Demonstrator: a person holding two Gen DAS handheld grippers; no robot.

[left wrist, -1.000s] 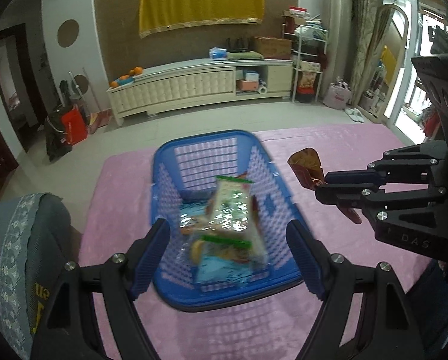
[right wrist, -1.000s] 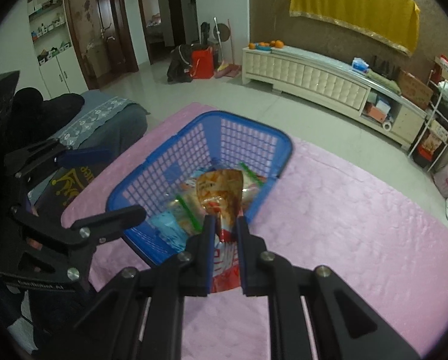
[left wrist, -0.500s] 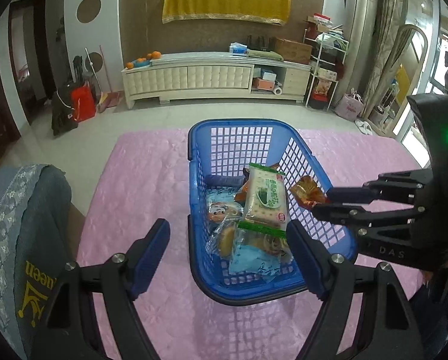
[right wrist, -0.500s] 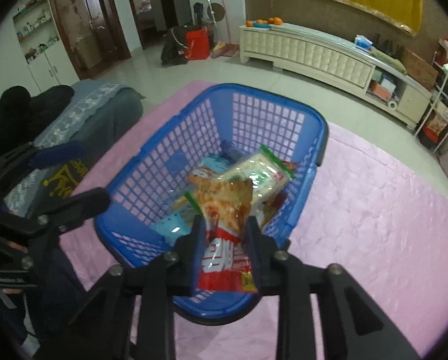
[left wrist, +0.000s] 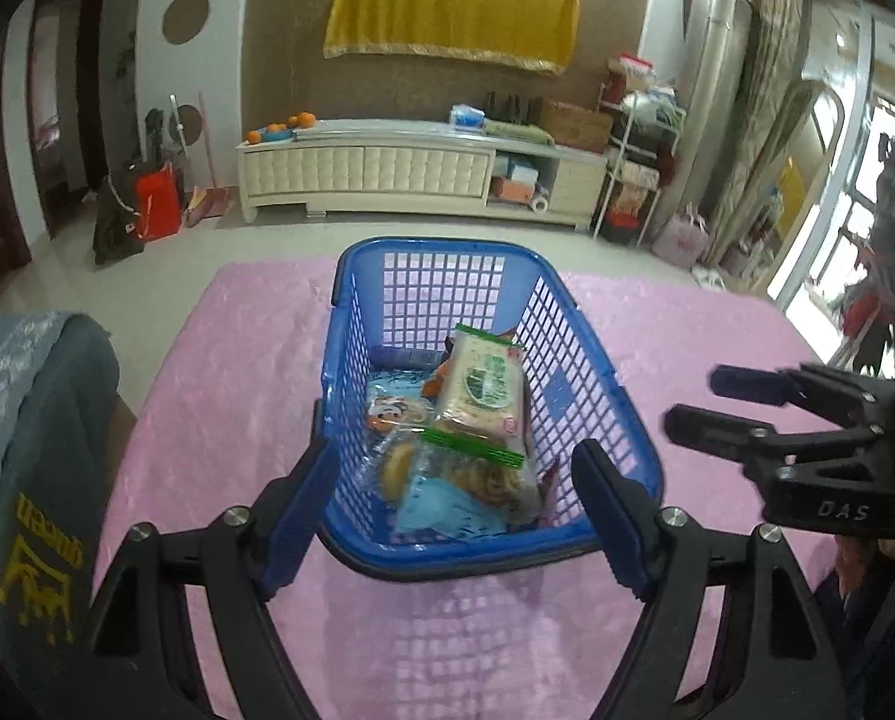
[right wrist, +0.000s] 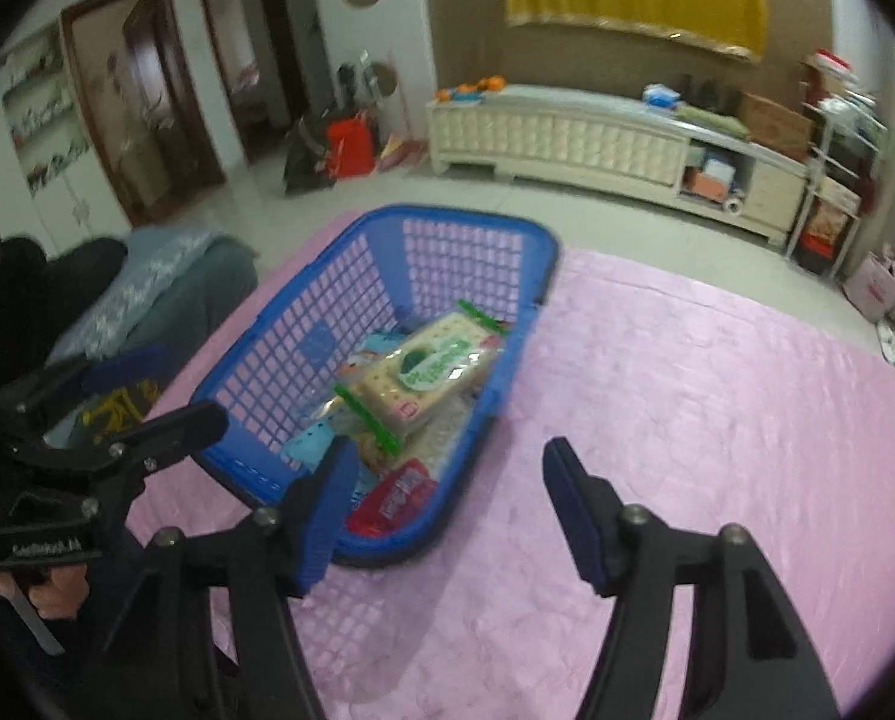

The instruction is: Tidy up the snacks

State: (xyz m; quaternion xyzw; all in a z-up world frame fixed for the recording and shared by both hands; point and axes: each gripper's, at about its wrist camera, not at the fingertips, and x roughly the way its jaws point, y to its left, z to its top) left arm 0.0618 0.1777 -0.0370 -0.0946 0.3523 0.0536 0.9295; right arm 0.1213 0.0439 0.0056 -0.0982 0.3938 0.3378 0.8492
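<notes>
A blue mesh basket (left wrist: 447,247) stands on the pink cloth and holds several snack packs, with a green-labelled cracker pack (left wrist: 483,384) on top. In the right wrist view a red snack packet (right wrist: 396,495) lies loose in the near corner of the basket (right wrist: 465,219), under the cracker pack (right wrist: 429,366). My right gripper (right wrist: 450,456) hangs just right of that corner, its jaws opening with nothing between them. It also shows at the right of the left wrist view, right gripper (left wrist: 693,399). My left gripper (left wrist: 453,462) is open, with a finger on either side of the basket's near end.
The pink cloth (left wrist: 237,396) covers the table around the basket, with open room to its right. A grey-blue padded seat (left wrist: 33,420) with yellow print borders the table's left edge. A hand (right wrist: 57,594) holds the left gripper's handle. A cream cabinet (left wrist: 387,168) stands across the room.
The right gripper carried the red packet over the basket, opened and let it fall inside, then drew back to the right. The left gripper stayed open and its view swung to face the basket.
</notes>
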